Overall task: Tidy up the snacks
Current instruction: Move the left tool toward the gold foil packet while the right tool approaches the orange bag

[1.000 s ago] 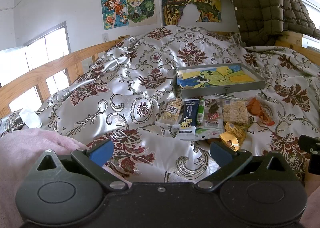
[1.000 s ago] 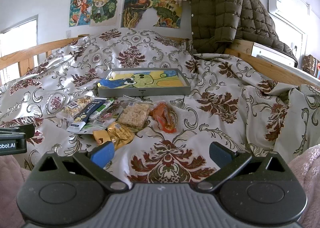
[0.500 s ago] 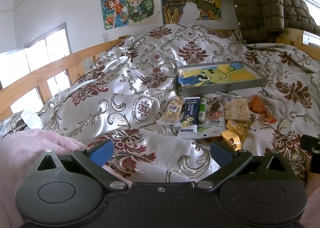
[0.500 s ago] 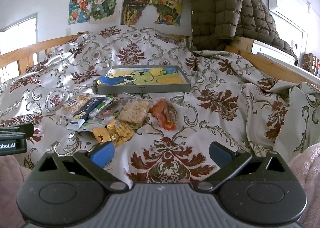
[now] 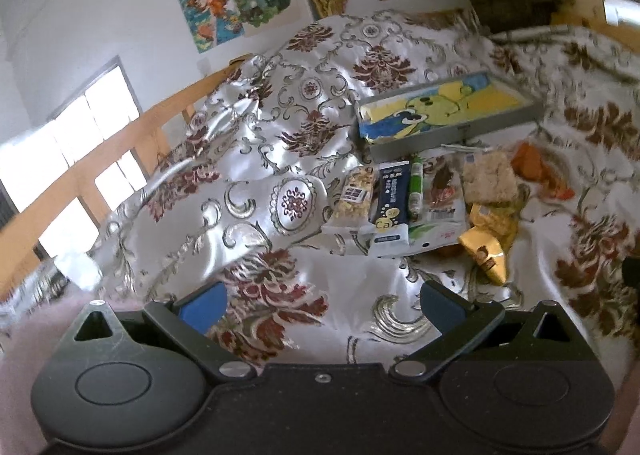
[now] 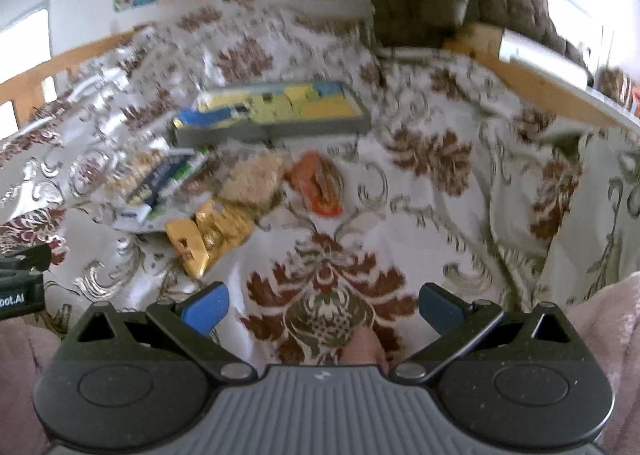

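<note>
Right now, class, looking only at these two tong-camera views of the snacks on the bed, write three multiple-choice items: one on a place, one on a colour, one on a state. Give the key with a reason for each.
1. Where is the grey tray relative to the snack pile?
A. Beyond it, toward the wall
B. Between the pile and the tongs
C. Under the snacks

2. What colour is the snack packet at the right end of the pile?
A. Purple
B. Orange
C. Black

3. How do the left tongs and right tongs stand?
A. Both clamped on packets
B. One open, one shut
C. Both open and empty

Key: 1 A, the tray lies past the snacks; 2 B, it shows orange in both views; 3 C, bedspread shows between each pair of fingers.
</note>
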A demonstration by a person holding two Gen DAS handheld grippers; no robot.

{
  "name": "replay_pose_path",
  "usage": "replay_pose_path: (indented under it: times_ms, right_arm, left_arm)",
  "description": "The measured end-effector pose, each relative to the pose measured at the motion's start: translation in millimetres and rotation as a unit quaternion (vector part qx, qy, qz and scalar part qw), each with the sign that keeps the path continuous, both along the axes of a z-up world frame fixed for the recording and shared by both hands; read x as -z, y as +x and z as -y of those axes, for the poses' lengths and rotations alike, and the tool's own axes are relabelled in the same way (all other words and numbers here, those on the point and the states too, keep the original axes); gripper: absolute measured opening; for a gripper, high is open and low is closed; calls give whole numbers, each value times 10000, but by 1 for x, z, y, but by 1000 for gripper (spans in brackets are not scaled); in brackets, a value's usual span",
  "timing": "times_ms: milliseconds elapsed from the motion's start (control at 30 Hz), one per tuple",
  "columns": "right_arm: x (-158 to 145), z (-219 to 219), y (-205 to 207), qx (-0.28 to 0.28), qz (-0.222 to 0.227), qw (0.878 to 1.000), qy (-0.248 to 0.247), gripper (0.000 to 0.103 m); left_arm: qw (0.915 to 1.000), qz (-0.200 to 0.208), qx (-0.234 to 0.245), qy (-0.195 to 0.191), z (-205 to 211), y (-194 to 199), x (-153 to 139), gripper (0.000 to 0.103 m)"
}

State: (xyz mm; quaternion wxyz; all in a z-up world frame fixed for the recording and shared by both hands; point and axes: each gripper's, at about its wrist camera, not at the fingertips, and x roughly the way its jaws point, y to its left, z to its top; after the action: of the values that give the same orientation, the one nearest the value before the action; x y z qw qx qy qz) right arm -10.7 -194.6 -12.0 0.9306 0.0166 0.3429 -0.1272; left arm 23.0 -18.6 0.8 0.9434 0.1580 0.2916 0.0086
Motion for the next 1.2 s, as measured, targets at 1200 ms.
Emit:
replay_pose_path:
  times_ms: [1200]
  right_arm:
    - [25, 51, 129, -670, -1006, 9917, 433, 103]
  left_arm:
    - [9876, -571, 515, 1366, 51, 132, 24, 102]
